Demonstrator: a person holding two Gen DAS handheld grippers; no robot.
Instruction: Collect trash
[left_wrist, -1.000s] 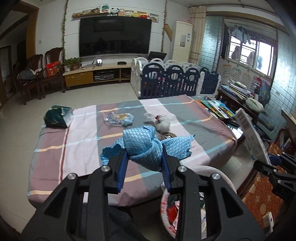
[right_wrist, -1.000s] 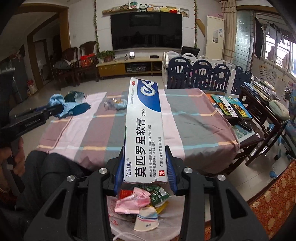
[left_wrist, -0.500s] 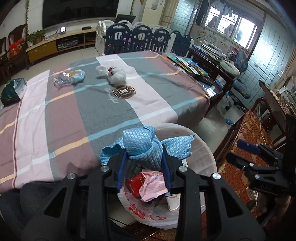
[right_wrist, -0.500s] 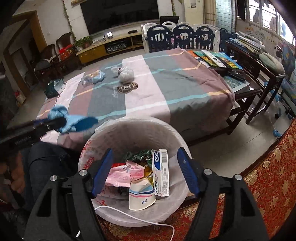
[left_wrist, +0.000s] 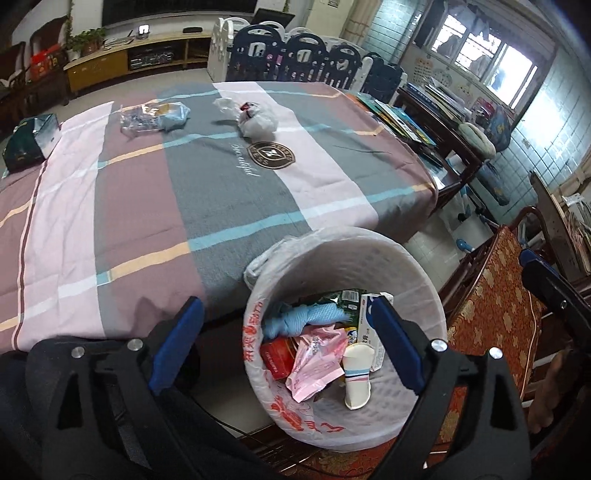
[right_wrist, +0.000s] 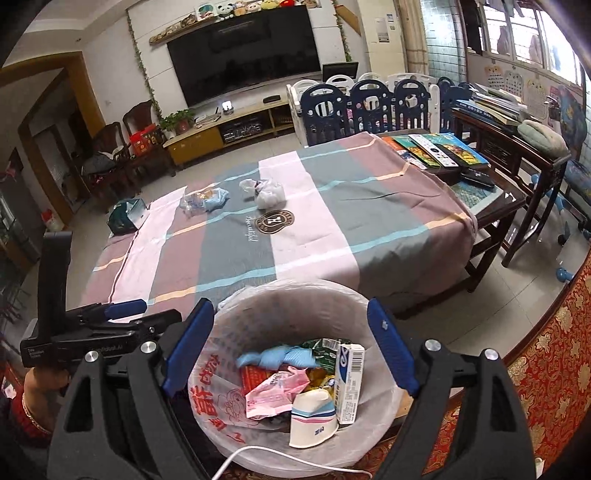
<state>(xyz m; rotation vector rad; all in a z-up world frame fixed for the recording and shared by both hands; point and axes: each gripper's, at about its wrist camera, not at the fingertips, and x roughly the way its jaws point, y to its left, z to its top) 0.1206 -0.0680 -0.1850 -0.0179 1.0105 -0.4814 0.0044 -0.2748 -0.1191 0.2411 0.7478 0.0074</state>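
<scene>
The left gripper (left_wrist: 284, 343) hangs with its jaws spread wide and nothing between them, directly above the near rim of the trash bin (left_wrist: 413, 258), which is lined with a white plastic bag printed in red. The right gripper (right_wrist: 291, 347) is also spread wide and empty, poised over the same bin.

Inside the bin, below both tools, lies a blue cloth (left_wrist: 306, 317) on top of the pile, with a pink wrapper (right_wrist: 275, 393), a paper cup (right_wrist: 314, 419) tipped on its side and a white ointment box (right_wrist: 349, 384) standing on end. A red packet (left_wrist: 275, 356) is partly buried under the wrapper; a green wrapper behind the cloth is mostly covered.

Ahead of the grippers, on the striped tablecloth (right_wrist: 314, 236), remain a knotted white plastic bag (right_wrist: 267, 194), a clear bag with blue contents (right_wrist: 203, 197) to its left, and a dark green packet (right_wrist: 127, 216) at the far left edge. What these bags contain is hard to make out.

In the left wrist view, the right gripper is cut off at the frame's right edge.
</scene>
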